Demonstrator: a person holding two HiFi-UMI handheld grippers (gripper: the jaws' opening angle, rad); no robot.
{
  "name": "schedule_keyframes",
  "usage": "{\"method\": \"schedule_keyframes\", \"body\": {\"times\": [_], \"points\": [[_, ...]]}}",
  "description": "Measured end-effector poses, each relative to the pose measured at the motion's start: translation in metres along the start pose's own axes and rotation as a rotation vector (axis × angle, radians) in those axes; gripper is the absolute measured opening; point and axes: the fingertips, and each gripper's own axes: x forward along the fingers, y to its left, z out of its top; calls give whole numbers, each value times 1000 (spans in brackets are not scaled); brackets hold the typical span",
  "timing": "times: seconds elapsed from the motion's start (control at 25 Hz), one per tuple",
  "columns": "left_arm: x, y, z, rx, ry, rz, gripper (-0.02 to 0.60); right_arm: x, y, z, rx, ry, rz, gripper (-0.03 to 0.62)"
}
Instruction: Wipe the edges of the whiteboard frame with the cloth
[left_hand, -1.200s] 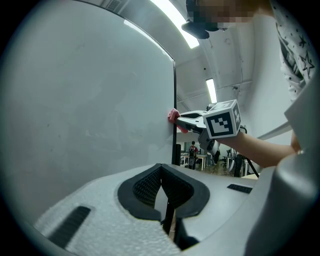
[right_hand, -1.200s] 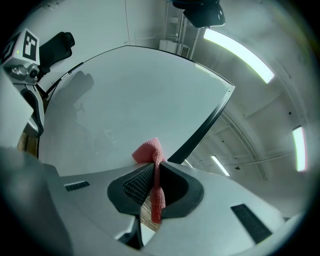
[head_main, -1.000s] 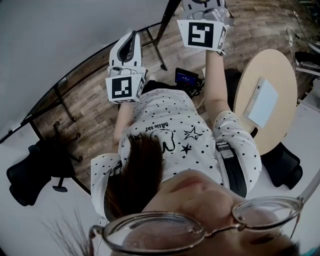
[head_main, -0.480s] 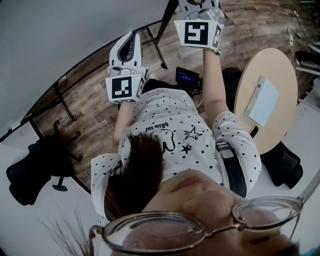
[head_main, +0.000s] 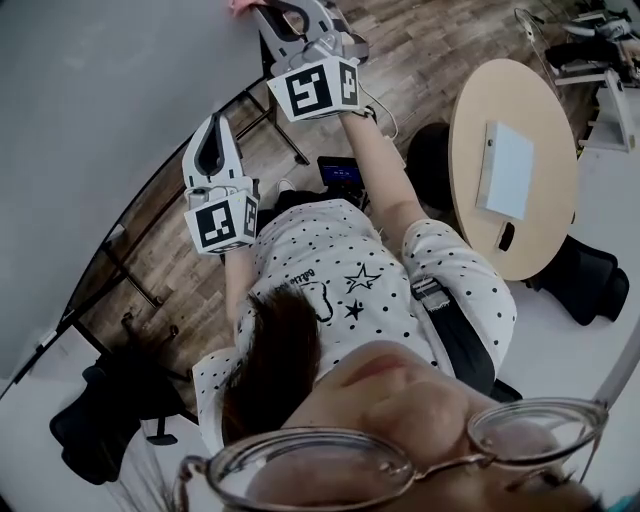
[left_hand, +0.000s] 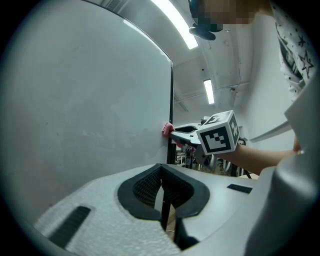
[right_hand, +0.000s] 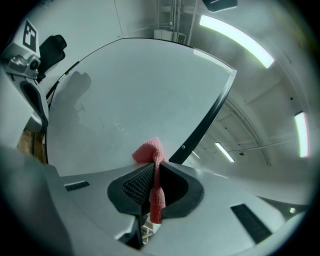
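The right gripper (right_hand: 156, 172) clamps a pink knitted cloth (right_hand: 149, 150) against the pale grey whiteboard (right_hand: 135, 90), just beside its black frame edge (right_hand: 210, 117). The left gripper (left_hand: 161, 192), jaws pressed together, hangs lower, near the board.

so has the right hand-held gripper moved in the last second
Yes: the right hand-held gripper, with the cloth, has swung left, away from the round table, to the whiteboard's edge.

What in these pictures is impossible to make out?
- Head view: the top edge cuts off most of the cloth.
- Left gripper view: whether the cloth touches the whiteboard frame is too small to tell.
- Head view: the white object on the round table is too small to identify.
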Motion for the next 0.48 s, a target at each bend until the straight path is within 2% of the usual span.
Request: {"method": "schedule_keyframes", "body": {"times": [0.48], "points": [[5, 2, -3, 0, 3, -18, 17, 3, 13, -11, 41, 19, -6, 29]]}}
